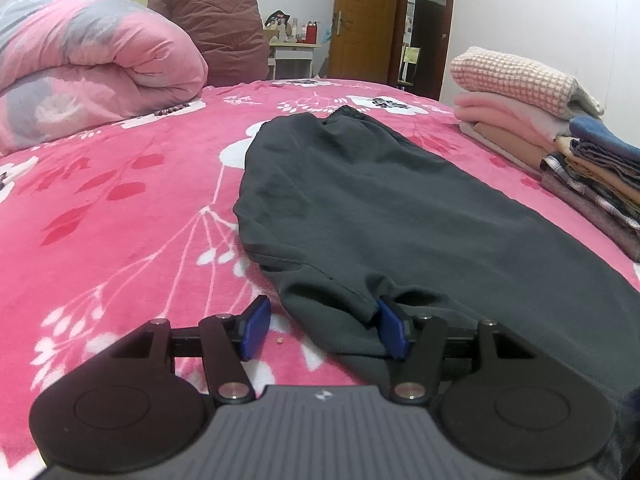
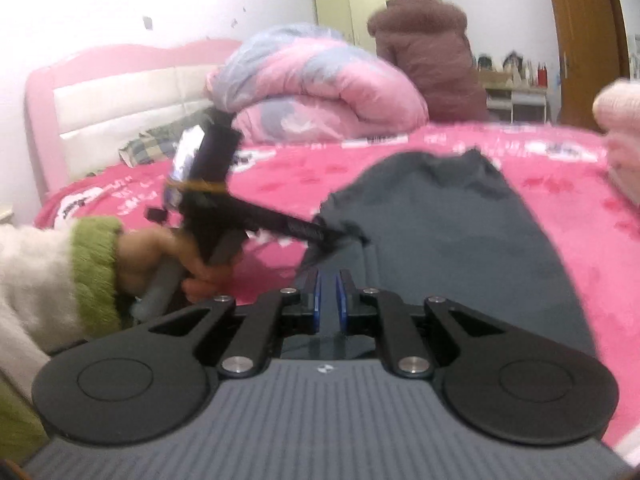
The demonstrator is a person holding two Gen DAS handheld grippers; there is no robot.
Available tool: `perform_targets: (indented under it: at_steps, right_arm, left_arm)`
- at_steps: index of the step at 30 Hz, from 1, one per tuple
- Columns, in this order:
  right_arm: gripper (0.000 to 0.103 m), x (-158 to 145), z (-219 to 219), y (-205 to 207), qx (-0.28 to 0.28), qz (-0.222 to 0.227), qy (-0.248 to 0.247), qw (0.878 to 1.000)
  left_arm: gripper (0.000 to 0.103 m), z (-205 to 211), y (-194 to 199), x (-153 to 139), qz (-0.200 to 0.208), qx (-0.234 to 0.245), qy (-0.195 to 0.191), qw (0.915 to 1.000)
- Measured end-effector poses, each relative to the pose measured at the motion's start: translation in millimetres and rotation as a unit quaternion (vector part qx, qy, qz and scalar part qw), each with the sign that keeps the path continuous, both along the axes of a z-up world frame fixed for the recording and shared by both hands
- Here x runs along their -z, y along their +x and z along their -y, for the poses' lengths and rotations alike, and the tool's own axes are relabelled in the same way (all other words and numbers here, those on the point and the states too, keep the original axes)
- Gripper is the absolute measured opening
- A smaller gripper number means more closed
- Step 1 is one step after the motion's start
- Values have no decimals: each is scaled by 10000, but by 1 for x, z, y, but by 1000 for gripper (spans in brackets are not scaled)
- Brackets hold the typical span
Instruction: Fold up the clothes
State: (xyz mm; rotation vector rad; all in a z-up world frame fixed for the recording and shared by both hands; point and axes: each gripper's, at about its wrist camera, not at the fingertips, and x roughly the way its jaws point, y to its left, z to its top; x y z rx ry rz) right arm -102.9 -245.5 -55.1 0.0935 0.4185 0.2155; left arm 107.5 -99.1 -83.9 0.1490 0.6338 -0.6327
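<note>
Dark grey trousers (image 1: 384,200) lie lengthwise on the pink floral bedspread (image 1: 120,208), waistband at the far end. My left gripper (image 1: 324,326) is open, its blue pads (image 1: 256,326) straddling the near hem of a trouser leg. In the right wrist view the trousers (image 2: 460,232) stretch away ahead. My right gripper (image 2: 328,300) is nearly closed with the dark grey cloth between its blue pads (image 2: 317,300). The left gripper (image 2: 208,184) and the hand holding it show at the left, its tip at the trouser edge.
A rolled pink and grey duvet (image 1: 88,64) lies at the far left. A stack of folded clothes (image 1: 560,132) sits at the right bed edge. A person in a brown coat (image 1: 216,12) stands beyond the bed. A pink headboard (image 2: 100,92) is at the left.
</note>
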Motion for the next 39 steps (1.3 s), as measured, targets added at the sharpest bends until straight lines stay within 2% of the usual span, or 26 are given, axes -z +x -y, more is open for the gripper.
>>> perform_targets:
  at_steps: [1, 4, 5, 7, 9, 10, 12, 15, 20, 25, 30, 32, 34, 36, 39]
  right_arm:
    - [8, 11, 1, 7, 69, -247, 18, 9997]
    - [7, 36, 15, 12, 189, -501, 447, 9976]
    - [6, 36, 20, 14, 195, -570, 651, 9961]
    - [6, 35, 27, 16, 165, -647, 863, 9940]
    - [6, 35, 31, 18, 106, -682, 972, 9929]
    - [6, 36, 33, 19, 64, -704, 1021, 9923]
    - [6, 36, 38, 21, -23, -757, 1114, 9909]
    - [6, 35, 44, 22, -121, -859, 1277, 9880]
    - [6, 36, 56, 26, -198, -1065, 1711, 9793]
    - [6, 39, 67, 30, -281, -1223, 2078, 9701]
    - [6, 44, 73, 31, -279, -1246, 2372, 9630]
    - [6, 45, 76, 31, -267, -1275, 2534, 9586]
    - [6, 47, 79, 32, -268, -1290, 2665, 9548]
    - [6, 48, 81, 32, -273, -1280, 2758, 9522]
    - [7, 48, 87, 28, -222, -1231, 2984, 9462]
  left_arm:
    - [60, -3, -2, -3, 21, -45, -4, 10000]
    - [60, -19, -14, -19, 247, -159, -93, 9995]
    - [59, -25, -22, -26, 386, -104, -93, 9992]
    - [58, -33, -43, -39, 758, 187, 28, 9969]
    - [57, -35, -71, -45, 1149, 791, 390, 9894]
    - [57, -33, -86, -44, 1287, 1145, 608, 9832]
    - [56, -28, -114, -38, 1536, 1883, 1054, 9643]
    - [51, -17, -144, -20, 1862, 2706, 1673, 9296]
    - [40, -2, -165, 8, 2419, 3569, 2388, 8701]
    - [37, 3, -163, 6, 2499, 4059, 2665, 8377]
    - [37, 13, -172, 12, 2851, 4411, 2942, 7985]
    - [37, 17, -174, 12, 2938, 4543, 2982, 7863]
    - [36, 23, -174, 13, 2949, 4649, 3006, 7788]
    - [36, 29, -174, 14, 2911, 4706, 2992, 7773]
    - [31, 33, -174, 13, 2849, 4734, 2930, 7803]
